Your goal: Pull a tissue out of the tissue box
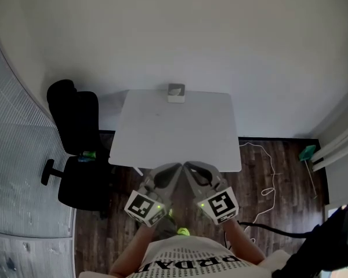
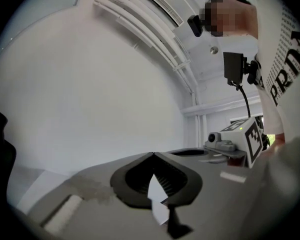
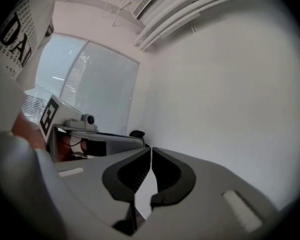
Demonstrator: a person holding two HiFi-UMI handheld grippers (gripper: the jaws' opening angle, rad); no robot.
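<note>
Tissue box (image 1: 176,92) on table (image 1: 174,138), opening seemingly up, long axis unclear

Head view downward, gripper views level

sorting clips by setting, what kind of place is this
Probably a small office or lab room: a plain white table against a bare wall, a black office chair beside it, and a large window with blinds.

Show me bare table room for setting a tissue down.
The white table is bare from the tissue box at its far edge to the left gripper and right gripper at its near edge. Nowhere crowded.
</note>
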